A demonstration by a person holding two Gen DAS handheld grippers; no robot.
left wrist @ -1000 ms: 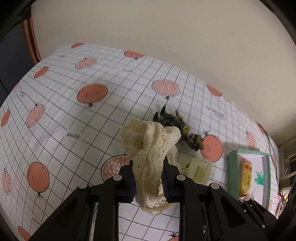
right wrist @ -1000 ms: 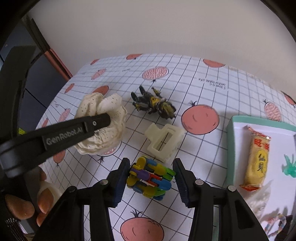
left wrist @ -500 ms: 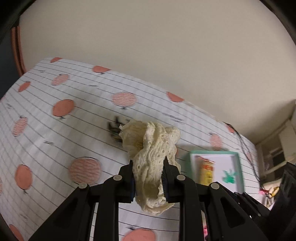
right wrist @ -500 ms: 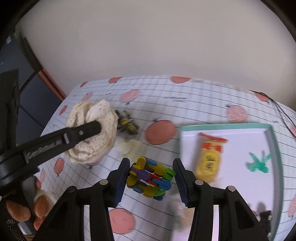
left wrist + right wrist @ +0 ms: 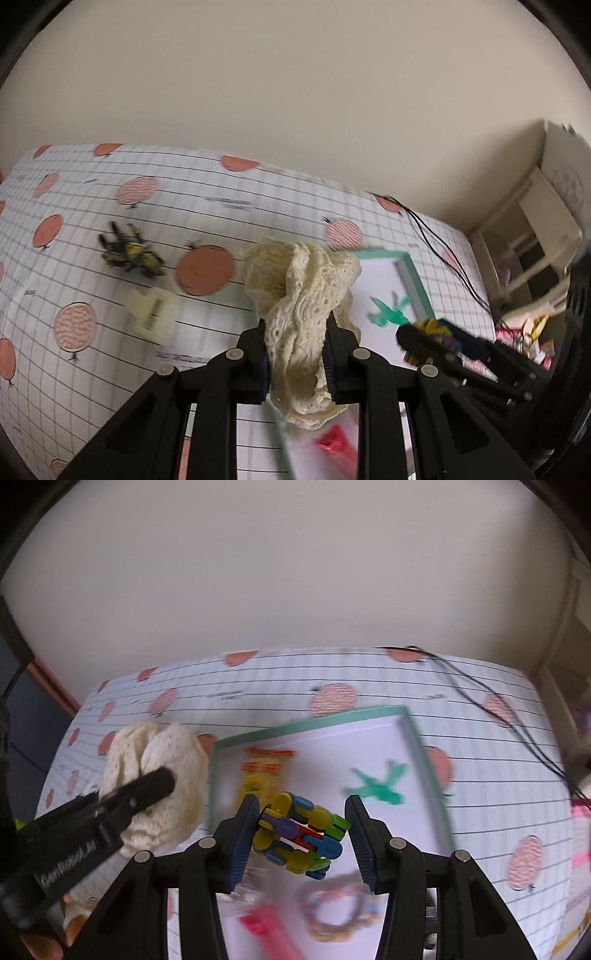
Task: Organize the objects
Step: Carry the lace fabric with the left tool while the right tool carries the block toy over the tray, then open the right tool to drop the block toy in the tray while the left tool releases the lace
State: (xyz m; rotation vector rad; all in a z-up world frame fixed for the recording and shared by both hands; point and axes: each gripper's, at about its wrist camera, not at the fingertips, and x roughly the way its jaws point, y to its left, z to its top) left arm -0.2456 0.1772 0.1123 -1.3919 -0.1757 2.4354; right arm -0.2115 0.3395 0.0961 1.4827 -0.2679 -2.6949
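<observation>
My left gripper [image 5: 295, 345] is shut on a cream lace scrunchie [image 5: 301, 295], held in the air near the left edge of the white tray with a teal rim [image 5: 415, 273]. In the right wrist view the scrunchie [image 5: 159, 775] hangs just left of the tray [image 5: 314, 720]. My right gripper [image 5: 301, 834] is shut on a multicoloured link toy [image 5: 301, 836], above the tray's near half. In the tray lie a yellow snack packet [image 5: 264, 775], a green plastic figure [image 5: 378, 786], a beaded bracelet [image 5: 338, 910] and a red item [image 5: 264, 928].
A black-and-yellow bee toy [image 5: 129, 254] and a cream hair claw [image 5: 153, 314] lie on the pomegranate-print tablecloth [image 5: 92, 229] left of the tray. Black cables [image 5: 491, 709] run over the right side of the table. A plain wall stands behind; shelves [image 5: 535, 236] are at the far right.
Both grippers have swung right with their loads, from over the bee toy and hair claw to the tray. The link toy now hangs over the tray, and the scrunchie beside its left rim.
</observation>
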